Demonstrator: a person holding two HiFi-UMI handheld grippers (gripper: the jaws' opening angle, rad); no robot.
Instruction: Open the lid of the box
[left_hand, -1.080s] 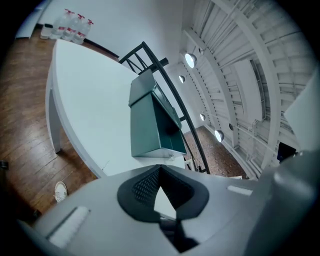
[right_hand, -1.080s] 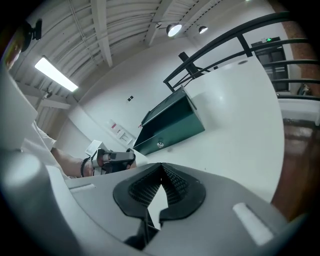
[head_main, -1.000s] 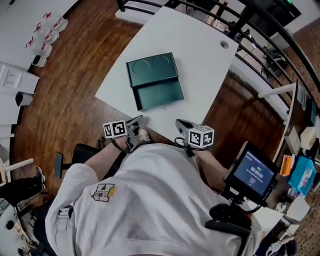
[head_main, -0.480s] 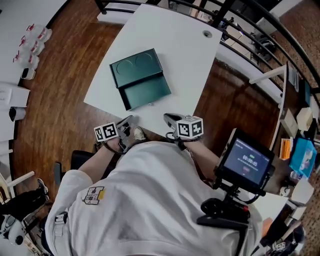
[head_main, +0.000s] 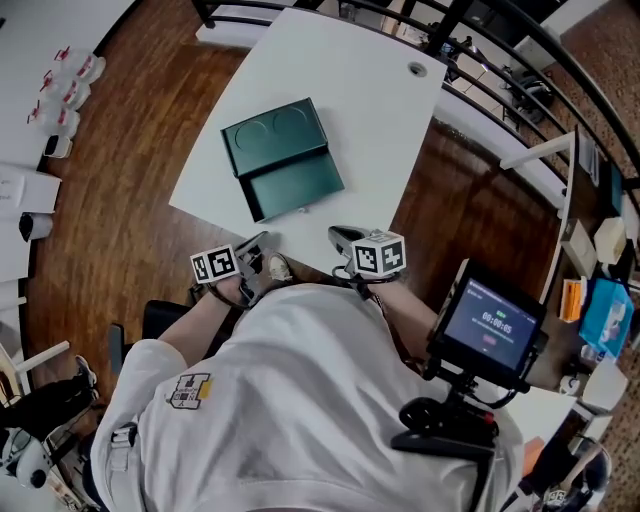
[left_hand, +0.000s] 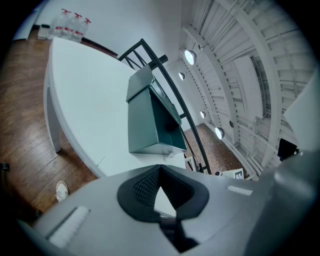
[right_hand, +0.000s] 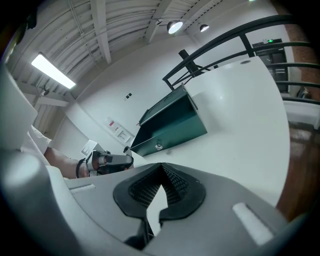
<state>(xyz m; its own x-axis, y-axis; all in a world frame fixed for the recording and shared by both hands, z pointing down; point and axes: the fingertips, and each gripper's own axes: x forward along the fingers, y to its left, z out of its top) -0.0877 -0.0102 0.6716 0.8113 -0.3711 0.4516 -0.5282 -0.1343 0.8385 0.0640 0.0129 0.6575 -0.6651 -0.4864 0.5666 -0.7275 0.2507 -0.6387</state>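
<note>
A dark green box (head_main: 296, 188) sits in the middle of the white table (head_main: 370, 120). Its lid (head_main: 274, 133) stands open, tilted back on the far side, with two round recesses on its inner face. A small latch shows on the box's (right_hand: 172, 125) front wall. Both grippers hover at the table's near edge, well short of the box (left_hand: 150, 120). My left gripper (head_main: 262, 240) is shut with nothing between its fingers, and so is my right gripper (head_main: 335, 236). The left gripper's (left_hand: 159, 170) jaws meet at the tips. The right gripper's (right_hand: 161, 167) view also catches the left gripper (right_hand: 112, 160).
A black railing (head_main: 480, 60) runs past the table's far side. A monitor on a stand (head_main: 490, 325) is at my right. Another white table with small bottles (head_main: 60, 90) stands at the far left, over wooden floor (head_main: 120, 190).
The head camera has shifted, so the table and box sit further left and up in the picture. Both grippers keep their places by the table's near edge, and the lid has not moved.
</note>
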